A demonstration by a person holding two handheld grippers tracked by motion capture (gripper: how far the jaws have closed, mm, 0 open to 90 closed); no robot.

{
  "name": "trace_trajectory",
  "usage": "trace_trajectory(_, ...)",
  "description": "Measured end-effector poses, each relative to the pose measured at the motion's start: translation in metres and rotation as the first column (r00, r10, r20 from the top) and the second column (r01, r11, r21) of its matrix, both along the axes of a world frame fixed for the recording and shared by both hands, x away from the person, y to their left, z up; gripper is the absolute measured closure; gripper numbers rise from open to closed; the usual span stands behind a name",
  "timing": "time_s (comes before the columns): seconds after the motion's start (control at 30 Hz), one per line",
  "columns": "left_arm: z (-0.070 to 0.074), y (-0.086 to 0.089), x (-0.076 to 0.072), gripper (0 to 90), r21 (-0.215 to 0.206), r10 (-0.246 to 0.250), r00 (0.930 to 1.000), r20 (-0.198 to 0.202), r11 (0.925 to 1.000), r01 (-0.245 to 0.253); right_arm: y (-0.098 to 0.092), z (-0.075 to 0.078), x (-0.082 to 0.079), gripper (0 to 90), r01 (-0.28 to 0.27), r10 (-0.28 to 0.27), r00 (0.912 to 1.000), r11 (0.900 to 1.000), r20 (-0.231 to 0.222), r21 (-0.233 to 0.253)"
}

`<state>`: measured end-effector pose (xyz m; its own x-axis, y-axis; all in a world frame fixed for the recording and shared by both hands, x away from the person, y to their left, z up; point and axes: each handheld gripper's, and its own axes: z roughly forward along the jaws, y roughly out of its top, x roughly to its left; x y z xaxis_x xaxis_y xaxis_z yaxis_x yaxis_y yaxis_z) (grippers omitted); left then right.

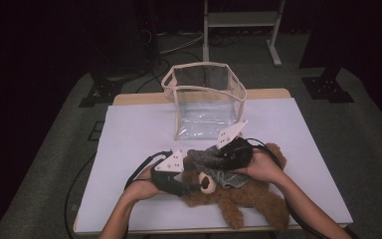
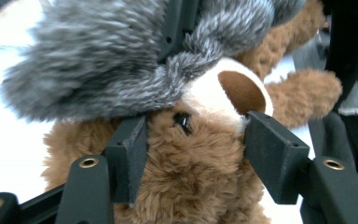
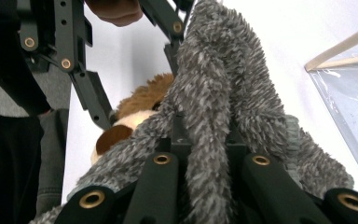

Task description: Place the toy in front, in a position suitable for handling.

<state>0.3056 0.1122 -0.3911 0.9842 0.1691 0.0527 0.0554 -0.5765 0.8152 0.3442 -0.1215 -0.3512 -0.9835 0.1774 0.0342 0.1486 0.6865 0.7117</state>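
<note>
A: How does the bear [image 1: 238, 196] look?

B: It has curly brown fur, a cream muzzle with a brown nose and one small black eye. It lies on the white table [image 1: 129, 134], near the front edge. A grey furry cloth [image 1: 210, 158] covers the top of its head.

A: Where is the bear relative to the left claw [image 2: 193, 140]?

B: In the left gripper view the head sits between the two jaws, which stand fairly wide at both sides of the face. If the pads really press the fur, I cannot tell. In the high view this claw is at 9 o'clock from the head.

A: And the right claw [image 3: 205, 140]?

B: It is closed on the cloth; the grey fur is pinched between the narrow jaws. In the high view it is at 12 o'clock from the bear's head.

A: Is some writing or label there?

B: I can read none. A clear bag [image 1: 205, 99] with cream trim stands at 12 o'clock from the bear, well apart.
</note>
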Motion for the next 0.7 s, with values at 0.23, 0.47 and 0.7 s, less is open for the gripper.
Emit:
trace_trajectory(0.23, -0.001, -0.003, -0.002, 42.3, 0.01, -0.023, 0.9997, -0.007, 0.9997, 0.023, -0.028, -0.001, 0.002, 80.0, 0.058, -0.058, 0.9983, 0.998, 0.004, -0.012)
trace_trajectory(0.47, 0.006, -0.003, 0.002, 35.3, -0.02, 0.006, 0.9999, -0.015, 0.9998, -0.007, -0.019, -0.008, 0.001, 80.0, 0.043, -0.043, 0.999, 0.999, -0.012, -0.002)
trace_trajectory(0.7, 0.002, -0.006, 0.0, 38.7, -0.003, -0.021, 0.9992, -0.034, 0.9998, 0.021, -0.043, -0.001, -0.002, 80.0, 0.063, -0.063, 0.998, 0.998, -0.005, 0.009)
